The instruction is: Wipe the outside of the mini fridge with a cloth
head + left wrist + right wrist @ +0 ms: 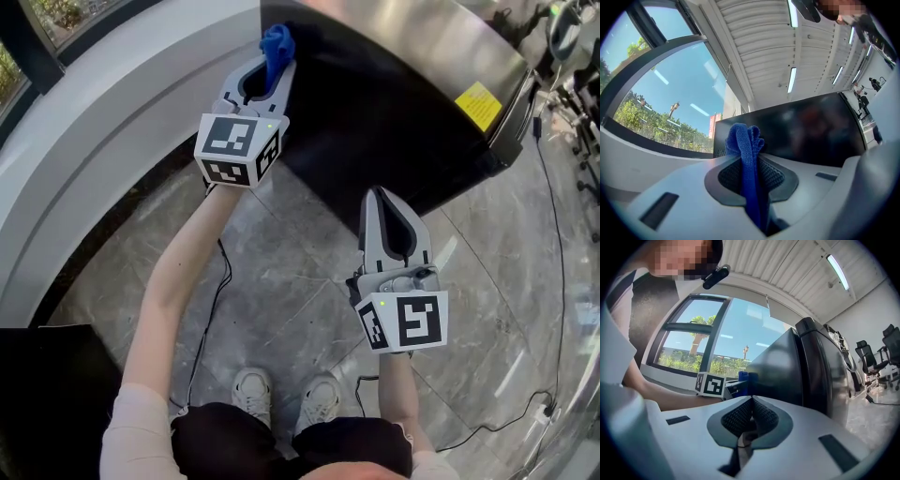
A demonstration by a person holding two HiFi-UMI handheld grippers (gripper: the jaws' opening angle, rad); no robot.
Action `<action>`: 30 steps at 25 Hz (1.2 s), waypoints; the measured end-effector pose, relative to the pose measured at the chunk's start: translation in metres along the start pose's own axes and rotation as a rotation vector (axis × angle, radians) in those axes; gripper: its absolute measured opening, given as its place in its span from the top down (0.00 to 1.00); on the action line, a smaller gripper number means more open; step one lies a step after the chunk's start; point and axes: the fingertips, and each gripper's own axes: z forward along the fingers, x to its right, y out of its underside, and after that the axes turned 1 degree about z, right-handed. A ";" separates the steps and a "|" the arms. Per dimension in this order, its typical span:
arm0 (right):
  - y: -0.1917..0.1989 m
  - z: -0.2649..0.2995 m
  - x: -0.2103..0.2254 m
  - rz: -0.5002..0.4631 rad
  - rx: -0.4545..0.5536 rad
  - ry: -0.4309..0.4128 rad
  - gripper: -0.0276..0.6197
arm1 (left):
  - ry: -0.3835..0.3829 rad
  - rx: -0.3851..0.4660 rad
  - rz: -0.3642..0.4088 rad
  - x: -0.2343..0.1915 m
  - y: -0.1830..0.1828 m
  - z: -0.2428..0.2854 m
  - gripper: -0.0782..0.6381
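The mini fridge (394, 103) is a black box with a steel-coloured top, standing at the upper right of the head view. My left gripper (270, 58) is shut on a blue cloth (277, 42), whose bunched end pokes out past the jaws right at the fridge's upper left corner. In the left gripper view the blue cloth (749, 161) stands between the jaws with the fridge's dark side (806, 131) just behind it. My right gripper (390, 208) is shut and empty, held low beside the fridge's front lower edge. In the right gripper view the fridge (801, 366) rises close ahead, with the cloth (743, 377) small beyond.
A curved white ledge (103, 141) runs along the left under the windows. A yellow label (478, 103) is stuck on the fridge's right side. Black cables (553, 234) trail over the grey stone floor (281, 300). My shoes (286, 398) stand below the grippers. Office chairs (881, 357) stand far right.
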 end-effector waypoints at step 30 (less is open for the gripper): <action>-0.042 -0.081 0.081 0.041 0.060 0.308 0.94 | 0.330 0.077 -0.207 0.213 -0.075 -0.055 0.81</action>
